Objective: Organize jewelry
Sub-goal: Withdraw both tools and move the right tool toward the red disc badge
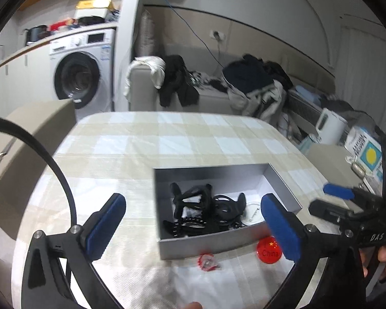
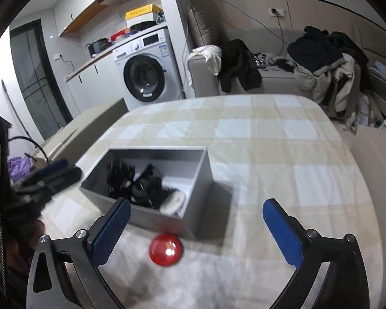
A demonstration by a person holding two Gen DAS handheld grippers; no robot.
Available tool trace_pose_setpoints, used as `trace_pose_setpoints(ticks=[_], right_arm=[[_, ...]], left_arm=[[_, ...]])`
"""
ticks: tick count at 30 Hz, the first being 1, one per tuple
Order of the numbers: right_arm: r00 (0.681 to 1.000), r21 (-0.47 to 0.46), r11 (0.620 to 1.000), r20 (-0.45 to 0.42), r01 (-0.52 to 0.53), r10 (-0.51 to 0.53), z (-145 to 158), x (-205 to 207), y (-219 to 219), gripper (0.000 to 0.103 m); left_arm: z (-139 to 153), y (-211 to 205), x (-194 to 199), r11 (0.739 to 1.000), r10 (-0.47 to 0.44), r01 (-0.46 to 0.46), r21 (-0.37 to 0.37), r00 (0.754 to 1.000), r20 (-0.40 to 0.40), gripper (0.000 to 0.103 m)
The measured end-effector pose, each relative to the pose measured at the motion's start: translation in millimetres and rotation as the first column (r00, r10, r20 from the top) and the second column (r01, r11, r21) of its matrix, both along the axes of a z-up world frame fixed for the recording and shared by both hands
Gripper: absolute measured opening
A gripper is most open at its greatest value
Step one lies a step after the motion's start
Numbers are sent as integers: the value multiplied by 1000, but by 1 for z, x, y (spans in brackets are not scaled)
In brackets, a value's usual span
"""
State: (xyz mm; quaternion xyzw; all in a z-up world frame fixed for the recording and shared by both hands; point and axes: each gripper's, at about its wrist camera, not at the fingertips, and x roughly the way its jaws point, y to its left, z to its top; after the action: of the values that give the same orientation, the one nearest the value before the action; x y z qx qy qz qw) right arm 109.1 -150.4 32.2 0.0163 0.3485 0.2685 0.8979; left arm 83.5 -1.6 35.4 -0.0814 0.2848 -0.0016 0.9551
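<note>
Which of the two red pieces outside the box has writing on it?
The solid red badge reading "China"; the other red piece is smaller with a clear centre.

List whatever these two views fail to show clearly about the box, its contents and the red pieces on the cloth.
- Black items in the grey box: tangled, near wall hides their bottoms; individual pieces unclear in both views.
- Red badge: left wrist view, partly behind the left gripper's finger; right wrist view, blurred, lettering unreadable.
- Small red piece: too small and blurred to identify.
- Right gripper: open, empty.

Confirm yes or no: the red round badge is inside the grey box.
No, the red badge lies on the checked tablecloth just outside the grey box's near wall.
</note>
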Motion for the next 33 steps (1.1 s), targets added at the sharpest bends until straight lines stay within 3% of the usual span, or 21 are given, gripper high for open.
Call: trace_pose_setpoints(ticks=[9, 27, 33], right_arm=[[999, -8, 1000, -53, -8, 8, -16, -14, -2, 103], [991, -136, 987, -117, -86, 70, -42, -22, 25, 103], [987, -187, 975, -126, -119, 97, -48, -22, 36, 97]], left_arm=[[-15, 3, -18, 1000, 27, -27, 2, 998, -62, 102], [-40, 1, -32, 999, 27, -22, 30, 986, -162, 102], [-44, 2, -33, 999, 30, -25, 32, 984, -177, 102]])
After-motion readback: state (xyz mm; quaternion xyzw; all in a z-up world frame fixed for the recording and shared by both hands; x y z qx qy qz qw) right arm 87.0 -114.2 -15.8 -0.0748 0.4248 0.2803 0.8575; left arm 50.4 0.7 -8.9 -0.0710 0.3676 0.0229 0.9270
